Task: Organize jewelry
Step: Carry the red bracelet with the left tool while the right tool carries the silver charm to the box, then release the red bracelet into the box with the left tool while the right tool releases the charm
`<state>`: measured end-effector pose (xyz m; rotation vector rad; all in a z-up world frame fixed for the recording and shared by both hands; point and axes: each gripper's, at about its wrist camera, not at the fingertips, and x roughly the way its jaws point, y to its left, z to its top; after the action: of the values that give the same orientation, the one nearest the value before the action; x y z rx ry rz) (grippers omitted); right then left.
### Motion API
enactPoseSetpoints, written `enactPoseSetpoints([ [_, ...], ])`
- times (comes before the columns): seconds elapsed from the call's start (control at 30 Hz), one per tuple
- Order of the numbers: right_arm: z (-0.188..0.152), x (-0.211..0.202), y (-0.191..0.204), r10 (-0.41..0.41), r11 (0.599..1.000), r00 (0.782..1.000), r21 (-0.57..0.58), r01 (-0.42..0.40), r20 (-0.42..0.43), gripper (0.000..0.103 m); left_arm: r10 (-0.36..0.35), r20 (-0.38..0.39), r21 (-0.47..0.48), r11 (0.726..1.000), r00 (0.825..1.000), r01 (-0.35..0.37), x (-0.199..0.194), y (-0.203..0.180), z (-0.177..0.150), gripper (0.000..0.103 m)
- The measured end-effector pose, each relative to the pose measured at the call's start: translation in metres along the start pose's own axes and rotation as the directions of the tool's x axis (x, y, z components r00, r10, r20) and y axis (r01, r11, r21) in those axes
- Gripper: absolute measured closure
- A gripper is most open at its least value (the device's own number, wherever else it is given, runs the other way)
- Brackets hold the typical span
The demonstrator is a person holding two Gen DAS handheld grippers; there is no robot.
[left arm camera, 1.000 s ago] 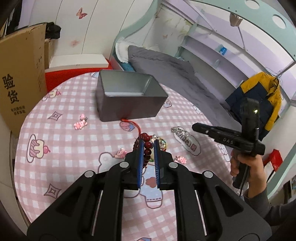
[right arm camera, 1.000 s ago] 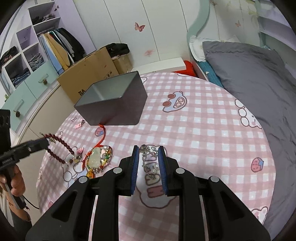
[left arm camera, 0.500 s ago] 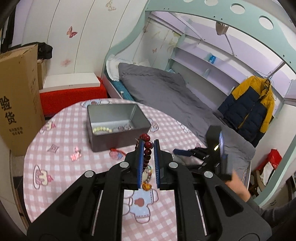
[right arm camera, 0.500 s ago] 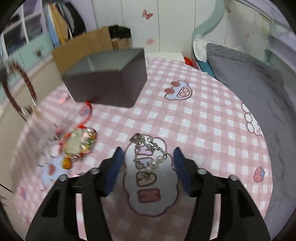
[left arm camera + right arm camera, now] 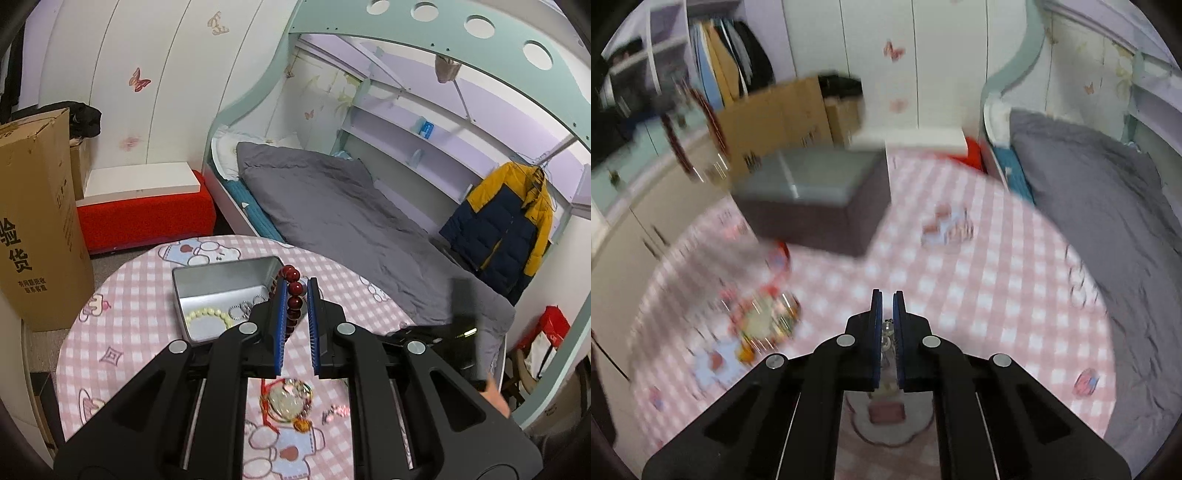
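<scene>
My left gripper (image 5: 295, 284) is shut on a dark red bead bracelet (image 5: 294, 295) and holds it in the air near the open grey tin box (image 5: 218, 280). In the tin lie a cream bead bracelet (image 5: 208, 317) and a silver chain (image 5: 242, 308). My right gripper (image 5: 887, 295) is low over the pink checked tablecloth (image 5: 979, 288), its jaws closing tight on a pearl-and-silver chain (image 5: 887, 339) that shows between the pads. A jade pendant on a red cord (image 5: 288, 402) lies on the cloth beneath the left gripper. The right wrist view is blurred.
A small pink charm (image 5: 336, 411) lies right of the pendant. A tall cardboard box (image 5: 33, 221) stands left of the round table, a red bench (image 5: 147, 218) behind it and a bed with a grey quilt (image 5: 351, 221) to the right. Cabinets (image 5: 646, 206) line the far side.
The left gripper rose with the red beads until the tin's inside came into view. The right gripper opened wide over the pearl chain, then shut on it.
</scene>
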<state>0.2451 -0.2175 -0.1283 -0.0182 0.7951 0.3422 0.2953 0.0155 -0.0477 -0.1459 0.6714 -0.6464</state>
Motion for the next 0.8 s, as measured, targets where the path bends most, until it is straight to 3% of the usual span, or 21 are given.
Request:
enactPoseSetpoints([
  [0.27, 0.079, -0.035, 0.017, 0.084, 0.996, 0.978, -0.043, -0.077, 0.191, 0.099, 0.027, -0.037, -0.033, 0.999, 0.999, -0.028, 0.028, 0.018, 0.014, 0.092],
  [0.47, 0.114, -0.029, 0.026, 0.112, 0.993, 0.960, -0.051, -0.102, 0.256, 0.099, 0.044, -0.062, -0.047, 0.998, 0.997, -0.047, 0.045, 0.031, 0.017, 0.092],
  [0.6, 0.122, -0.013, 0.032, 0.133, 0.991, 0.962, -0.064, -0.121, 0.239, 0.099, 0.047, -0.101, -0.062, 0.997, 0.994, -0.054, 0.062, 0.041, 0.015, 0.092],
  [0.8, 0.104, 0.027, 0.031, 0.136, 0.990, 0.982, -0.040, -0.132, 0.129, 0.098, 0.069, -0.173, -0.072, 0.994, 0.982, -0.082, 0.086, 0.047, 0.007, 0.092],
])
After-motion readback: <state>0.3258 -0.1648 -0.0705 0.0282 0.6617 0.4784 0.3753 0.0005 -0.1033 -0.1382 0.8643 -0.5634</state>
